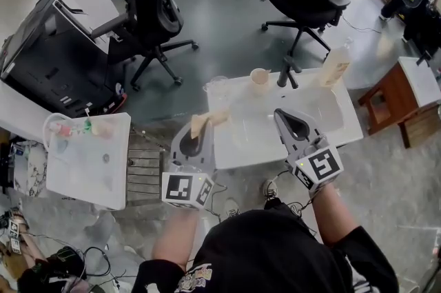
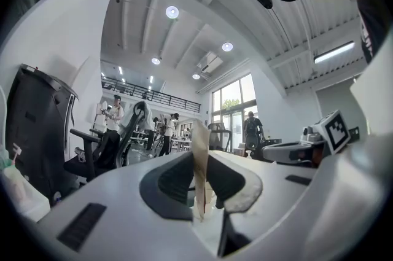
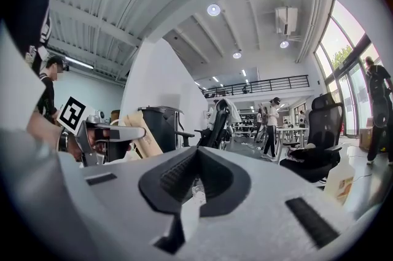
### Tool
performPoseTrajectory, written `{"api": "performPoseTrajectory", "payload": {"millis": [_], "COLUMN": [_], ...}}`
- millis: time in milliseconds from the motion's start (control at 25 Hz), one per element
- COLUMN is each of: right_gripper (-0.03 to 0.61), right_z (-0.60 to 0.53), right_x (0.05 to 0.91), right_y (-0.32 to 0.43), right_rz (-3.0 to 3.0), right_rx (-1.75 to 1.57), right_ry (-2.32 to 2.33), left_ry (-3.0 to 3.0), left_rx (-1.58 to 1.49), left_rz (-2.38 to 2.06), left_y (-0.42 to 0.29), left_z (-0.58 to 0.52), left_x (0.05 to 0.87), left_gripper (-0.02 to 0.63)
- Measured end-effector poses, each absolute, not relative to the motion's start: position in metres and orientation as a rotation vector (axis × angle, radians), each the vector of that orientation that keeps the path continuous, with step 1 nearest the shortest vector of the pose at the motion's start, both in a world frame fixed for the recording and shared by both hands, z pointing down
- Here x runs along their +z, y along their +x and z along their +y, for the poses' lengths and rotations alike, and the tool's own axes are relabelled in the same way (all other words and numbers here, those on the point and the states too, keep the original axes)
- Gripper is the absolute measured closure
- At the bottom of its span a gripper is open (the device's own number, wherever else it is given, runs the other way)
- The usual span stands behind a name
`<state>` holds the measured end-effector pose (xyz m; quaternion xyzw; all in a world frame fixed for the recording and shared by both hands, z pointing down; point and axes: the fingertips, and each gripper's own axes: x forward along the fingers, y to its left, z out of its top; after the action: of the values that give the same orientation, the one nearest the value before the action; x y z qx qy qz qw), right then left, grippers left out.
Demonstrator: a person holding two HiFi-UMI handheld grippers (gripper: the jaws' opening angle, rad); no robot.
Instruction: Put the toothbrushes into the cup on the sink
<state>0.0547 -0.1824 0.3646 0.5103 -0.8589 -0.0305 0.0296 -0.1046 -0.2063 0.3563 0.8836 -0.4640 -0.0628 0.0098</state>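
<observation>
My left gripper (image 1: 200, 127) is shut on a flat tan pack (image 1: 212, 120), like a cardboard toothbrush sleeve, and holds it over the left edge of the white sink top (image 1: 234, 147). In the left gripper view the tan pack (image 2: 199, 152) stands upright between the pads of the left gripper (image 2: 200, 192). A beige cup (image 1: 260, 78) stands at the sink's back edge, well beyond both grippers. My right gripper (image 1: 282, 114) hovers over the basin (image 1: 320, 112), shut and empty. The right gripper (image 3: 197, 155) sees the left gripper (image 3: 113, 131) and its pack (image 3: 145, 134) to its left.
A clear glass (image 1: 216, 87) stands at the sink top's back left, a dark faucet (image 1: 286, 71) and a pale bottle (image 1: 335, 65) behind the basin. A white side table (image 1: 89, 164) is at the left, a wooden stool (image 1: 391, 103) at the right, office chairs (image 1: 148, 16) beyond.
</observation>
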Motion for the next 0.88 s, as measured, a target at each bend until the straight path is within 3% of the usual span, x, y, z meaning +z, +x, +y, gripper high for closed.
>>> {"api": "performPoseTrajectory", "payload": {"millis": [880], "right_gripper": [0.572], "right_z": [-0.230], "right_x": [0.409], "right_y": [0.082], "right_rz": [-2.633], "right_rx": [0.045], "right_ry": [1.513], "left_ry": [2.652], "left_rx": [-0.196], "left_rz": [-1.646], "left_y": [-0.105], "left_z": [-0.329], "left_x": [0.394], "left_gripper": [0.555]}}
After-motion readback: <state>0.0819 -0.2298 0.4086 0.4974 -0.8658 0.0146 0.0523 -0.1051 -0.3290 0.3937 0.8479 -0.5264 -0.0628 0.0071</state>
